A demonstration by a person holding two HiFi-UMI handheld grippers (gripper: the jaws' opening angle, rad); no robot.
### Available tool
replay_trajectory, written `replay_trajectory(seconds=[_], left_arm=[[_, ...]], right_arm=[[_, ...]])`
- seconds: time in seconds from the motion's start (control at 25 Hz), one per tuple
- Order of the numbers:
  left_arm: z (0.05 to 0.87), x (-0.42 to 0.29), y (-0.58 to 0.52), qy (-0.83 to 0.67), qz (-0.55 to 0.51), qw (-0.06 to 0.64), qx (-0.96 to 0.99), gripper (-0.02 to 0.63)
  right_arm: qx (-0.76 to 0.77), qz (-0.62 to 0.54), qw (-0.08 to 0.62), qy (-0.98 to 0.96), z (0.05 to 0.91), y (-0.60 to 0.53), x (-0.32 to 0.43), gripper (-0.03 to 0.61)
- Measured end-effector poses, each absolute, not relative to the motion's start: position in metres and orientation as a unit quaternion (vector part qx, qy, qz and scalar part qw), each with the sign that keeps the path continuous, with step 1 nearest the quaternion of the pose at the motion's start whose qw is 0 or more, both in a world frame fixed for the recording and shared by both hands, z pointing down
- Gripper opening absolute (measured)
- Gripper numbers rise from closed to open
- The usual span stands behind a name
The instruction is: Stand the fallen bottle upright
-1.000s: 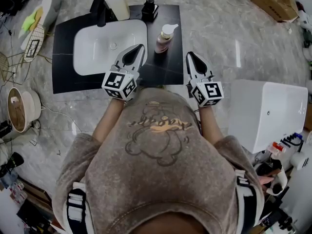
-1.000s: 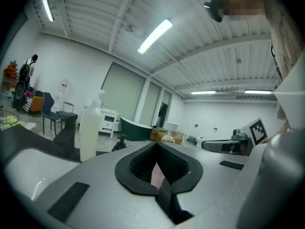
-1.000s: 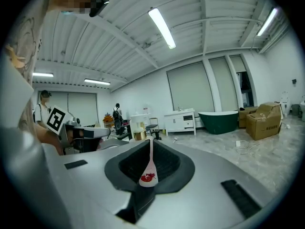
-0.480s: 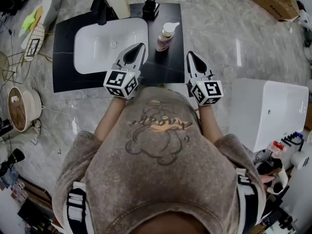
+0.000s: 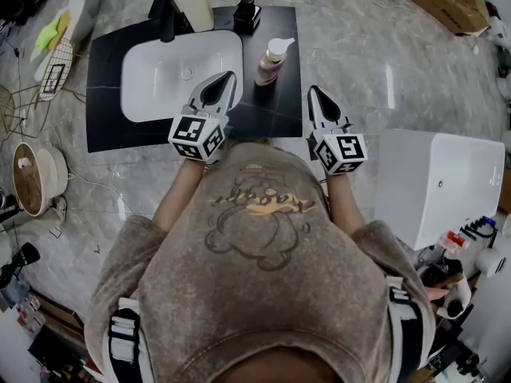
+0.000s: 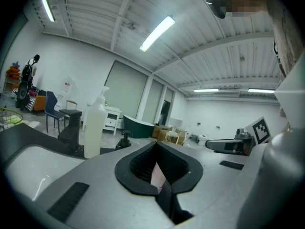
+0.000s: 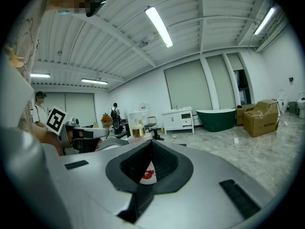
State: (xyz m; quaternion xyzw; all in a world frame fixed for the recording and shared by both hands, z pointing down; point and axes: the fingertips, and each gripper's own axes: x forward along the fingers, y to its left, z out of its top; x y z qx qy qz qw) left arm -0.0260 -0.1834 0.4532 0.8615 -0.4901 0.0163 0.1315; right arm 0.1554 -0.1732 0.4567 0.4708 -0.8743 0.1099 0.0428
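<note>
A pink pump bottle (image 5: 270, 62) with a white top stands upright on the black counter (image 5: 281, 112), to the right of the sink. My left gripper (image 5: 229, 76) is shut and empty, its tip just left of the bottle and a little nearer me. My right gripper (image 5: 311, 91) is also shut and empty, to the right of the bottle and short of it. Neither gripper touches the bottle. In the right gripper view the bottle's gold collar and white top (image 7: 138, 131) show just above the closed jaws of the right gripper (image 7: 151, 143). In the left gripper view the left gripper (image 6: 155, 145) has its jaws together.
A white sink basin (image 5: 152, 94) is set in the counter's left half, with a black faucet (image 5: 164, 14), a tall white dispenser (image 5: 194, 2) and a small black bottle (image 5: 245, 13) along the back. A white box (image 5: 439, 182) stands at the right and a cardboard box (image 5: 447, 2) at the far right.
</note>
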Motion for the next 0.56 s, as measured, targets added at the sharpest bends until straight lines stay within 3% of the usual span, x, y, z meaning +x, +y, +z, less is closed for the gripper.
replay_trajectory(seconds=[0.56], left_arm=[[0.4574,-0.0197,-0.1853,-0.48,0.024,0.137,0.866,0.02]], right_arm=[[0.466,0.115,0.041,-0.876,0.4588,-0.1779,0.1562,0.0]])
